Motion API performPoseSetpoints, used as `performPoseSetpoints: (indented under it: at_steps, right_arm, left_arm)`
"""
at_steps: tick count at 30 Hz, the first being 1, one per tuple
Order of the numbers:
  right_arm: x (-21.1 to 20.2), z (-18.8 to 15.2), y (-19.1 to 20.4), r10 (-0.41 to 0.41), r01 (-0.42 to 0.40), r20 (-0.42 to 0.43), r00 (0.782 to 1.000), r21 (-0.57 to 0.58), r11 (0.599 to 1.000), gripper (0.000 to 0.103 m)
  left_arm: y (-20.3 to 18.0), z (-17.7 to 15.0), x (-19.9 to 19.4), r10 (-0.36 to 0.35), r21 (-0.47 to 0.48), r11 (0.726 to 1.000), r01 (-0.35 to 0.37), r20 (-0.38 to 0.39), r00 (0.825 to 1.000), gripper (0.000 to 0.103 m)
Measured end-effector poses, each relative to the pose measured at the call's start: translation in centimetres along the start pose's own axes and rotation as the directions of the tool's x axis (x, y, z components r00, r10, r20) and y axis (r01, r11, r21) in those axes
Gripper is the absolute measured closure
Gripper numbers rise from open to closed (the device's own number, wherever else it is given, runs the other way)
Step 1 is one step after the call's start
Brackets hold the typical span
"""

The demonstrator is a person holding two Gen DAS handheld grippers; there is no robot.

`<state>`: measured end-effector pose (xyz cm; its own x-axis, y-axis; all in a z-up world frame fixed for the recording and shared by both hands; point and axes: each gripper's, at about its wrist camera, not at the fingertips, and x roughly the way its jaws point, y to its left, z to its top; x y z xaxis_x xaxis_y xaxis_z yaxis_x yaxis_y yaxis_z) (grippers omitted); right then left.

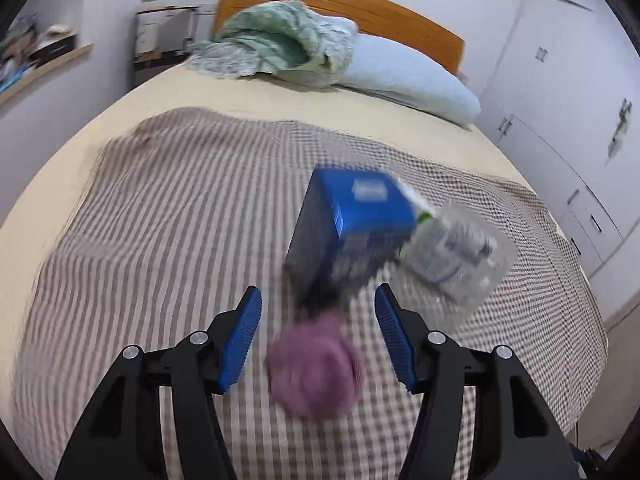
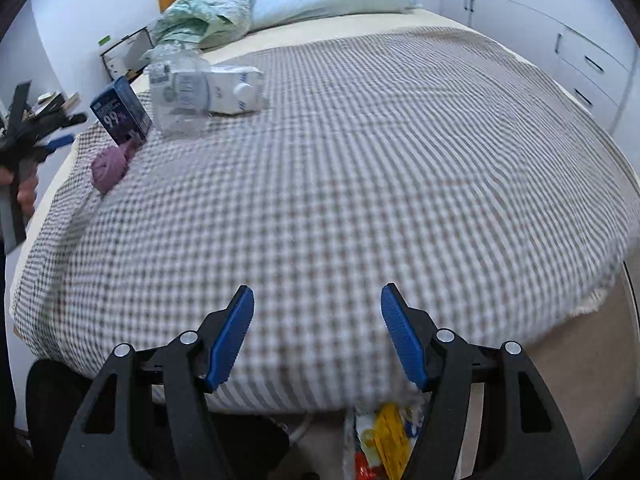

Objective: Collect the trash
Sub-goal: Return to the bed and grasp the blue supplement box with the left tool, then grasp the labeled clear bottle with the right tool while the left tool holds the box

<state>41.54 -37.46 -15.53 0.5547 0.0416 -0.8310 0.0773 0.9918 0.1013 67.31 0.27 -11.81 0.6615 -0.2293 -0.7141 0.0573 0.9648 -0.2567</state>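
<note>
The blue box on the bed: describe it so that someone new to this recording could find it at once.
Start at the checked blanket that covers the bed, and go to the cluster of items near its left edge in the right wrist view. The blue box stands there, tilted, between a purple ball of fabric and a crumpled clear plastic package. It alone is dark blue, with "99%" in large white print.
</note>
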Motion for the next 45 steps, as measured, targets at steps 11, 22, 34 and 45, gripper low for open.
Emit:
performPoseSetpoints:
  at_steps: [11, 22, 34, 45]
  right_arm:
    - [1.4, 10.6, 6.4, 0.100, -0.079, 0.123, 0.987, -0.167, 0.983, 0.039]
    - [7.8, 20.7, 3.8, 0.188, -0.176, 0.119, 0.975, -0.107, 0.979, 0.033]
    - [10.4, 27.0, 11.9, 0.394, -0.334, 0.075, 0.916, -0.401, 0.853, 0.028]
    - [14.0, 25.9, 20.4, 0.248, -0.265, -0.112, 0.962, -0.589, 0.763, 0.063]
  left_arm:
    - [-4.9, 7.1, 7.6, 0.204, 0.133, 0.975, -0.179, -0.201, 0.958, 0.031]
    - [0.9, -1.1, -6.0, -0.001, -0.199, 0.979, 0.031, 0.150, 0.989, 0.041]
    - [4.8, -2.5, -7.4, 0.025, -0.269, 0.963, 0.020, 0.165, 0.986, 0.043]
    - [5.7, -2.3, -9.0, 0.028, -0.259, 0.965, 0.026, 0.202, 0.979, 0.043]
